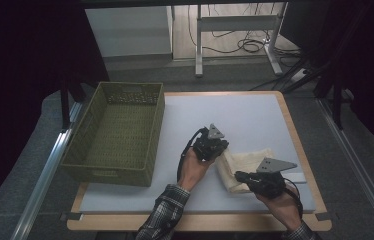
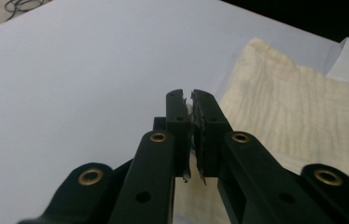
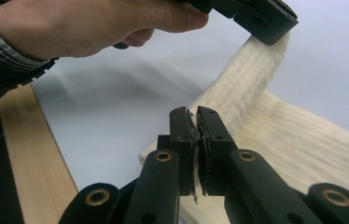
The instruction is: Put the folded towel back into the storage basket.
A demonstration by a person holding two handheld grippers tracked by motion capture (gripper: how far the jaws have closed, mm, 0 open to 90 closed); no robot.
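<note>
A cream cloth [image 1: 239,167] lies rumpled on the white table top [image 1: 235,112], right of centre near the front. My left gripper [image 1: 223,151] comes at the cloth's left edge and is shut on it; in the left gripper view the jaws [image 2: 190,100] pinch a thin fold while the rest of the cloth [image 2: 298,112] spreads to the right. My right gripper [image 1: 238,175] is shut on the cloth's near edge. In the right gripper view the jaws [image 3: 195,116] clamp the cloth [image 3: 303,144], and a strip of it rises to the left gripper [image 3: 261,21] held by a hand [image 3: 93,23].
An olive woven basket [image 1: 151,142] stands at the table's left side, with nothing seen inside. A wooden border [image 1: 195,220] frames the white top. A strip of white tape [image 1: 297,176] lies just right of the cloth. Desk legs and cables sit beyond the far edge.
</note>
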